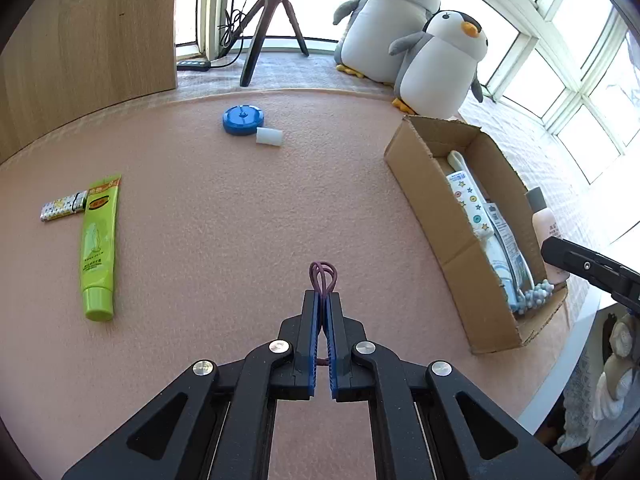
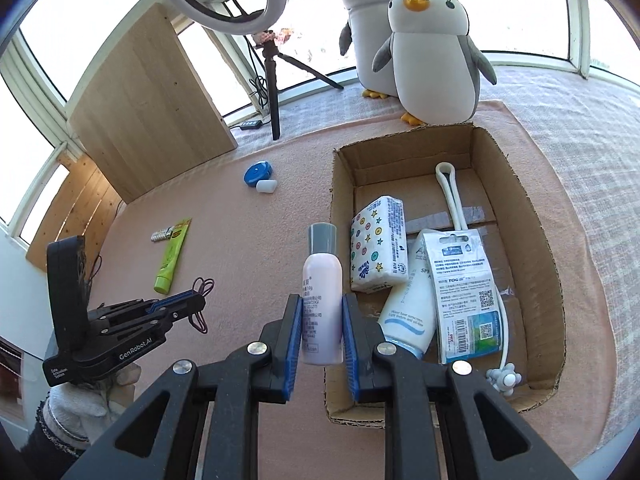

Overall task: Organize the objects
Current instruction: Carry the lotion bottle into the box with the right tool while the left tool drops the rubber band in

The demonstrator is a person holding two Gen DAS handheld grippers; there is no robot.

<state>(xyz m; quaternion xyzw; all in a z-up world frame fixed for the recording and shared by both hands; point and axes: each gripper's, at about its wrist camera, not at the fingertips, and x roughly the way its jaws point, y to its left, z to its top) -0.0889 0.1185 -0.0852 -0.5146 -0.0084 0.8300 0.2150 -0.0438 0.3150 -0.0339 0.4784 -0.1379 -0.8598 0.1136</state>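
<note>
Right wrist view, jaws clamp pale pink bottle [image 2: 322,307], grey cap, left jaws pinch purple hair tie [image 1: 322,277]

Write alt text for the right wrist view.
The right gripper clamps a pale pink bottle with a grey cap beside an open cardboard box holding a tissue pack, a white tube and a carded item. The left gripper pinches purple hair ties.

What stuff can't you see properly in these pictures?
- Pink bottle: the small print is too tiny to read in the right wrist view; in the left wrist view the cardboard box wall hides its lower half.
- Hair tie: the closed left gripper covers its middle.
- Lighter: too small for its pattern.
</note>
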